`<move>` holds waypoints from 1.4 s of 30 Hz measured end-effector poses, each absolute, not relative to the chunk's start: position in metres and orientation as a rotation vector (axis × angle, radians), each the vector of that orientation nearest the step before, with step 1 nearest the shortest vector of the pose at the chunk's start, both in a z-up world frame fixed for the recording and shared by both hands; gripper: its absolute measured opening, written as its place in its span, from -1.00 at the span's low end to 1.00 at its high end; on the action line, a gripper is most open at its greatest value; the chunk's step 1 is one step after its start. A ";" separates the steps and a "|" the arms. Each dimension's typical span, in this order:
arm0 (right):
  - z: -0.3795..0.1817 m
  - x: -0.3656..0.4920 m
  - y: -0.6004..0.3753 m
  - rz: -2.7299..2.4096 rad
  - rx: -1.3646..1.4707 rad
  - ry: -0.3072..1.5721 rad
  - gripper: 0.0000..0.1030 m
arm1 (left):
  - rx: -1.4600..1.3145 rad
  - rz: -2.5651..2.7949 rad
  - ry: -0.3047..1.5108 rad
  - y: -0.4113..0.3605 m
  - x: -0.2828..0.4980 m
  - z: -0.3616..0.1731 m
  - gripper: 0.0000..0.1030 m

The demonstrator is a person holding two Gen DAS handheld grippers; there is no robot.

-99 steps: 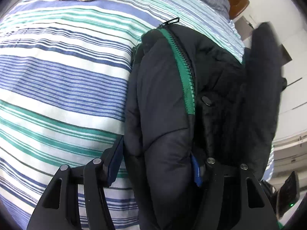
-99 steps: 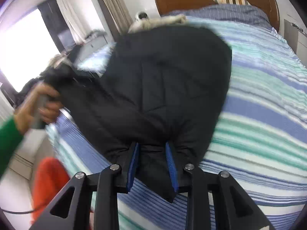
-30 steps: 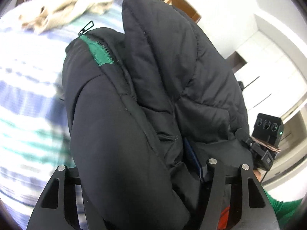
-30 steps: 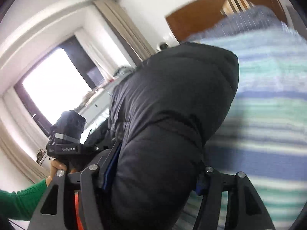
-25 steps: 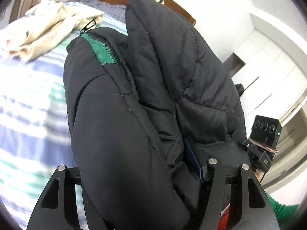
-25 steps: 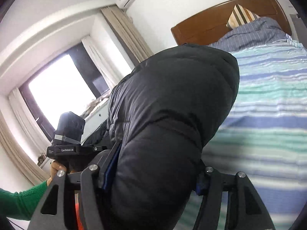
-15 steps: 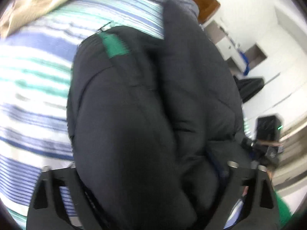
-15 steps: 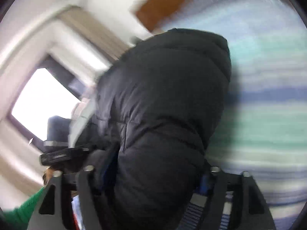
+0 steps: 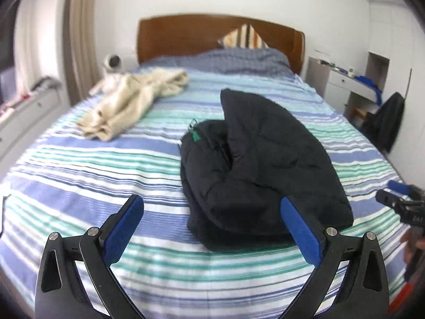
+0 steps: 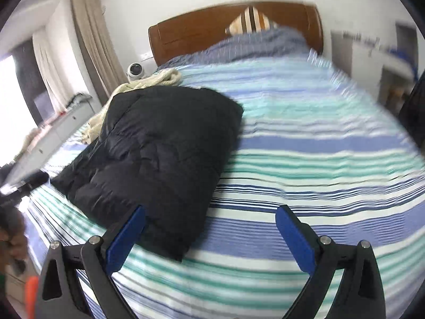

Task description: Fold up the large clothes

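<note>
A black puffer jacket (image 9: 260,175) lies folded in a thick bundle on the striped bed (image 9: 106,175); a bit of its green zipper tape (image 9: 196,136) shows at the far left corner. My left gripper (image 9: 212,212) is open and empty, just in front of the bundle. In the right wrist view the jacket (image 10: 156,154) lies left of centre, and my right gripper (image 10: 209,223) is open and empty beside its near right corner. The right gripper's tip (image 9: 398,194) shows at the right edge of the left wrist view.
A beige garment (image 9: 127,101) lies crumpled at the far left of the bed, with a small white camera (image 9: 113,62) beyond it. A wooden headboard (image 9: 186,34) and pillows stand at the far end. A white desk (image 9: 353,79) is to the right, a low cabinet (image 9: 26,106) to the left.
Both grippers were shut on the lifted jacket. Now the jacket lies folded on the bed, both grippers have let go, opened wide and drawn back.
</note>
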State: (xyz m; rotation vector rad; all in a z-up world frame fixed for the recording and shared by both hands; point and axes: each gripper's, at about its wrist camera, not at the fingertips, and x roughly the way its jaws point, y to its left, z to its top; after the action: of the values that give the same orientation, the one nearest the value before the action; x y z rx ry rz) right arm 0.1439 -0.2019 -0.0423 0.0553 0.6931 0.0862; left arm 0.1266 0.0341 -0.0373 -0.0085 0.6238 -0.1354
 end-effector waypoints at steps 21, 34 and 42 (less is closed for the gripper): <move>-0.026 0.067 -0.226 -0.082 -0.005 0.658 0.96 | 0.053 -0.071 0.633 -0.028 0.067 0.003 1.00; -0.018 0.049 -0.211 -0.085 -0.029 0.679 0.96 | 0.114 -0.018 0.654 -0.043 0.048 0.010 0.99; -0.010 0.041 -0.197 -0.053 -0.039 0.684 0.96 | 0.067 -0.042 0.704 -0.033 0.046 0.012 0.99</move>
State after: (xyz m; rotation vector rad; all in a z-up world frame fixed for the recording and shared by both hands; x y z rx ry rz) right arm 0.0413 -0.1968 -0.0102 -0.0394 0.6844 -0.0529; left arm 0.0462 -0.0332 0.0123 0.0668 0.7038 -0.0421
